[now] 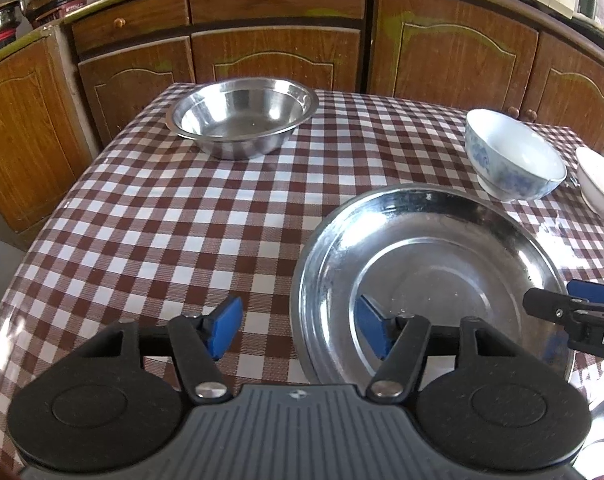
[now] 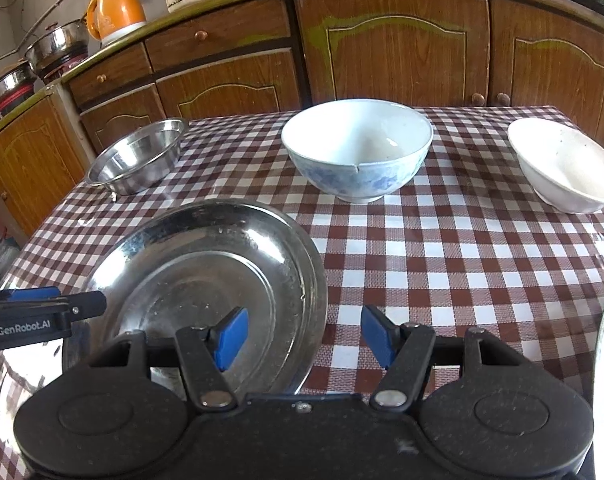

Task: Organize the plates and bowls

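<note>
Nearest the cameras, both grippers hover low over the near edge of the checked tabletop (image 2: 441,248), each with its jaws spread and nothing between them. The left gripper (image 1: 298,330) straddles the near-left rim of the steel plate (image 1: 425,276): one blue pad sits over the cloth, the other over the plate's dish. The right gripper (image 2: 302,336) straddles the same plate's right rim in its own view. Neither seems to touch the plate yet, though that is hard to tell.

This looks like the very start of sorting: nothing is stacked, and the plate seems to be the first pick. The next move probably calls for sliding one pad under the thin rim and closing on it, which may slip on the smooth steel.

Beyond the plate stand the blue-patterned bowl (image 2: 357,152), its rim chipped, and the plain white bowl (image 2: 565,164) to its right, well apart. The steel bowl (image 1: 242,116) sits at the far left corner.

Readable writing: "GenRobot.AI" on the left gripper's side, seen from the right wrist; only "DA" shows on the right gripper.
</note>
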Tool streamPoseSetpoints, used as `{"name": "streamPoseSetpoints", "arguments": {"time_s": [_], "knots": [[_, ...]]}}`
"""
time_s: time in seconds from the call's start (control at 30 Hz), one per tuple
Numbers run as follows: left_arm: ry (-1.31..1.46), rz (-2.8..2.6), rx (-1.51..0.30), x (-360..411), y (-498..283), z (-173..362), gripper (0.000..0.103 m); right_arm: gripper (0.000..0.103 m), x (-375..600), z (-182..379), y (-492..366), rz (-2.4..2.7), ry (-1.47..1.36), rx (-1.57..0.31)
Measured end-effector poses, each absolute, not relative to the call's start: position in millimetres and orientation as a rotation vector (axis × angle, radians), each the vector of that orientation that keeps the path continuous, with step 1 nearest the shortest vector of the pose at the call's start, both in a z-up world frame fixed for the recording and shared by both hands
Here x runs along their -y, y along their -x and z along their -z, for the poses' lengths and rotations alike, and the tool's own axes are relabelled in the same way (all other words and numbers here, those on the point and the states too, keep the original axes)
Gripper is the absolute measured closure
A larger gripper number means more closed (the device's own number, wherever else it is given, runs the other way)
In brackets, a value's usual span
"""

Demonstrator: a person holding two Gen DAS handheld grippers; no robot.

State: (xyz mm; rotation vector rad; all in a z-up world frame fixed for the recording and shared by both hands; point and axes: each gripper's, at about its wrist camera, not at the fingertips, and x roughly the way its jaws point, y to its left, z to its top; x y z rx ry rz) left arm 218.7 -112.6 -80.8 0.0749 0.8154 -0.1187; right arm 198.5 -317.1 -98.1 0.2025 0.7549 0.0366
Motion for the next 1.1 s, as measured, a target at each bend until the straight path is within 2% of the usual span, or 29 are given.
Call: {"name": "streamPoseSetpoints", "arguments": {"time_s": [0.2,0.4,0.47,0.5,0.53,0.67,1.1], "knots": [[-0.059,0.144,-0.836,113.0,-225.4,87.9,0.059,0.028,317.0,103.6,-203.8,-0.039,-0.216,-0.766],[-0.036,0.146,-0.848,110.2,-231.0,93.3,0.066,0.029,313.4,106.5,-210.4,-0.044,-0.208,-0.767],[-0.032,0.152,-0.838,110.0,-231.3,93.3,0.069,0.037,311.2,106.6,-212.9,-0.047,-0.203,-0.764],[-0.029,0.162,-0.836,110.3,-231.6,93.0,0.074,0.041,310.5,106.5,-213.7,-0.050,-0.202,-0.763],[-0.026,0.168,-0.833,110.7,-231.5,92.8,0.075,0.055,309.4,106.3,-214.3,-0.053,-0.199,-0.760],[-0.002,0.153,-0.821,107.6,-230.4,92.3,0.079,0.072,311.2,106.0,-212.9,-0.022,-0.206,-0.751],[0.020,0.137,-0.757,91.4,-215.0,62.3,0.080,0.075,299.0,68.5,-200.3,-0.042,-0.176,-0.649]]}}
